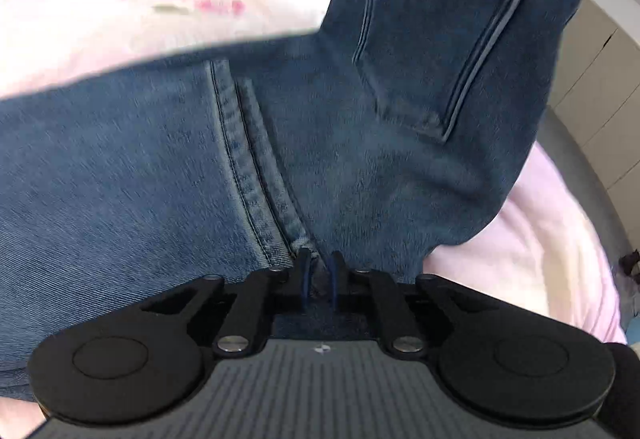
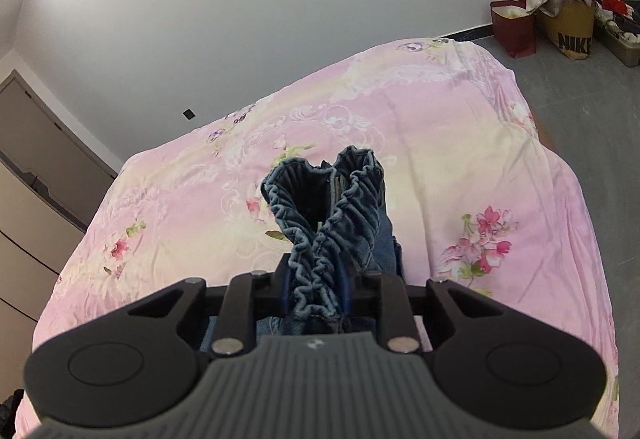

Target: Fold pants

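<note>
- The pants (image 1: 360,143) are blue jeans made of soft denim.
- In the left wrist view the cloth fills most of the picture and is spread wide across a pink bed cover (image 1: 100,11).
- A thick double seam (image 1: 248,167) with neat stitches runs down the cloth.
- A square back pocket (image 1: 436,55) sits on the part of the jeans that is lifted up high.
- In the right wrist view the waistband (image 2: 324,223) is stretchy and all crinkled.
- The waistband is bunched up and stands up above the bed.
- The top of it bends into two round loops.
</note>
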`<state>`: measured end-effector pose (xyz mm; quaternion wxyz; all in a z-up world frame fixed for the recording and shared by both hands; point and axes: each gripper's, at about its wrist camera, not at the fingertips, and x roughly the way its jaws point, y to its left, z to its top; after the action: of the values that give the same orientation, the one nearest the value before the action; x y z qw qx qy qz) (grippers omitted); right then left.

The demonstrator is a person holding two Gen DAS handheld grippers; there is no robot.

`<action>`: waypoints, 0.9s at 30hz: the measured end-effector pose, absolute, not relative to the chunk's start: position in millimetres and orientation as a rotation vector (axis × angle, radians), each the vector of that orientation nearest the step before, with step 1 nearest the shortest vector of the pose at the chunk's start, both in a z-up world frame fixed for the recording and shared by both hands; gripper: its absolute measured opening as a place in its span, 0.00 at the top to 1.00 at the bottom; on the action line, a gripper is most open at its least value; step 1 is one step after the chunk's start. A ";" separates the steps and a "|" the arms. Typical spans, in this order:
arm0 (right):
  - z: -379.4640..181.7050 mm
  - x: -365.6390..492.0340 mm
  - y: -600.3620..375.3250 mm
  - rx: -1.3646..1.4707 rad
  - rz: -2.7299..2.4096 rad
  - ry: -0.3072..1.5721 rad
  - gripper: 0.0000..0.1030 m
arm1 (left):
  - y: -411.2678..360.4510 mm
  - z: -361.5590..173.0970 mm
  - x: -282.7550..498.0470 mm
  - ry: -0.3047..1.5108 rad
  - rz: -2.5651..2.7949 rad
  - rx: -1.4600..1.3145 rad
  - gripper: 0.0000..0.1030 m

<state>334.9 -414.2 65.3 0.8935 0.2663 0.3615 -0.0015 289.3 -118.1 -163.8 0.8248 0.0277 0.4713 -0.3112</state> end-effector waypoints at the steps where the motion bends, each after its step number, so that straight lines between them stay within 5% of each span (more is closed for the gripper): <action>1: 69.3 335.3 -405.4 0.539 0.000 0.750 0.83 | -112.1 -155.9 287.0 0.977 -0.671 0.053 0.89; 15: 91.8 400.7 -218.1 0.364 0.161 0.822 0.83 | 69.1 -88.4 303.2 0.824 -0.374 -0.097 0.89; 27: -21.5 437.4 -45.4 0.098 0.257 1.068 0.82 | 168.3 -115.2 306.0 0.873 -0.295 -0.262 0.89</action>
<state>437.4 -45.4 -21.5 0.8517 0.0466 0.5075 0.1219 306.0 168.3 -115.2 0.8874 -0.1260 0.4201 -0.1417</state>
